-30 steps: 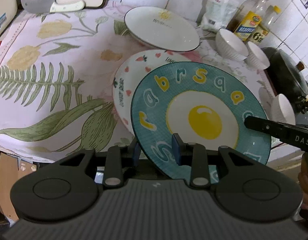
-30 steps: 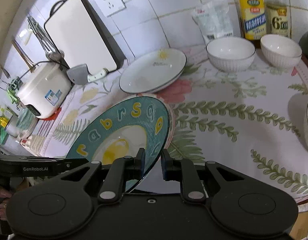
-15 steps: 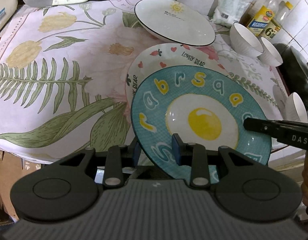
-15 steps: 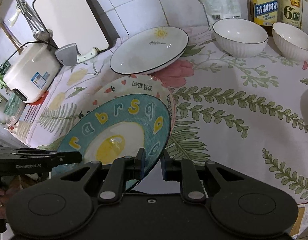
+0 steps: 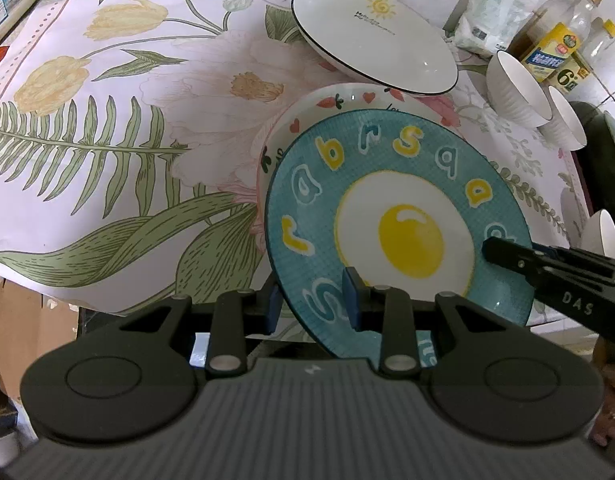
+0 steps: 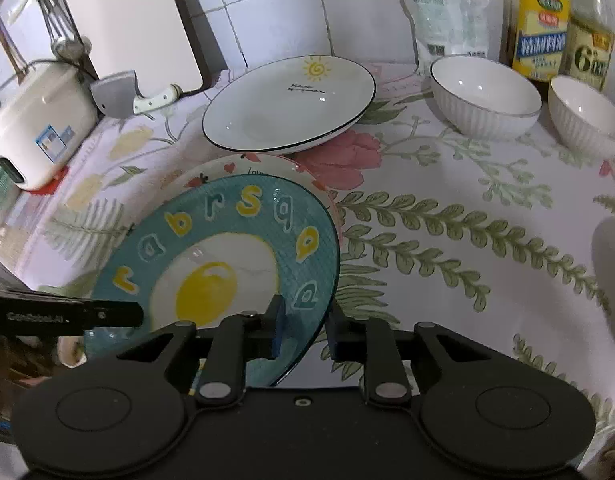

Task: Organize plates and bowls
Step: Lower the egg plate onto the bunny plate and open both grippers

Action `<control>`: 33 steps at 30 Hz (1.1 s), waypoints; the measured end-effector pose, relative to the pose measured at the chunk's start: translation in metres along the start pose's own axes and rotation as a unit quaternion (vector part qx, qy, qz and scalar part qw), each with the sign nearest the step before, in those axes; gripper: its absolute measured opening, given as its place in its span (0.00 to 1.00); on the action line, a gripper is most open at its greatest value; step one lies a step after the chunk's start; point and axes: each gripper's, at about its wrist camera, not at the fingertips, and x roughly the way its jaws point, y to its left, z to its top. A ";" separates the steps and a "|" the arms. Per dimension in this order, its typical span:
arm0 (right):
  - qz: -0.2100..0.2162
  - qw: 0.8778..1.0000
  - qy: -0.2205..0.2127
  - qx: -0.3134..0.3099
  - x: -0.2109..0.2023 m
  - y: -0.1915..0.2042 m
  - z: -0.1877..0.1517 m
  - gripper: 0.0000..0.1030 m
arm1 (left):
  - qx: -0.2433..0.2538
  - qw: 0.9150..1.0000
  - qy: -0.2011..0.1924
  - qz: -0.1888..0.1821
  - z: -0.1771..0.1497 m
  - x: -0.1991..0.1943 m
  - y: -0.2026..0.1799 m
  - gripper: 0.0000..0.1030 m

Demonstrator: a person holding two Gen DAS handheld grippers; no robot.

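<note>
Floral-clothed table (image 5: 107, 140) below, spread wide from the tiled wall to the front edge. At the back left corner, a white cutting board (image 6: 135, 28) leaning on the wall, a rice cooker (image 6: 39, 120) beside it. Toward the back edge, a white sun-print plate (image 5: 371, 44), tilted, its near rim just over the heart-print plate (image 5: 347, 100).

Near the front edge, the teal egg plate (image 5: 411, 236), tilted and covering most of the heart-print plate (touching or not, impossible to tell), its lower rim out past the table's front edge.

Along the back right, two ribbed white bowls (image 6: 483, 96) (image 6: 587, 116) side by side, well clear of the plates; behind them two oil bottles (image 6: 541, 28) and a white bag (image 6: 451, 16). By the cutting board, a cleaver (image 6: 115, 96).

Left gripper (image 5: 310, 300): fingers narrow, clamped on the teal plate's near rim. Right gripper (image 6: 305, 330): fingers opening, the plate's opposite rim between them, the outer one no longer pressing.
</note>
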 end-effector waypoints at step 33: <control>-0.056 0.995 -0.073 -0.028 0.002 0.008 -0.004 0.36 | 0.007 0.999 -0.024 0.040 0.010 -0.003 -0.004 0.29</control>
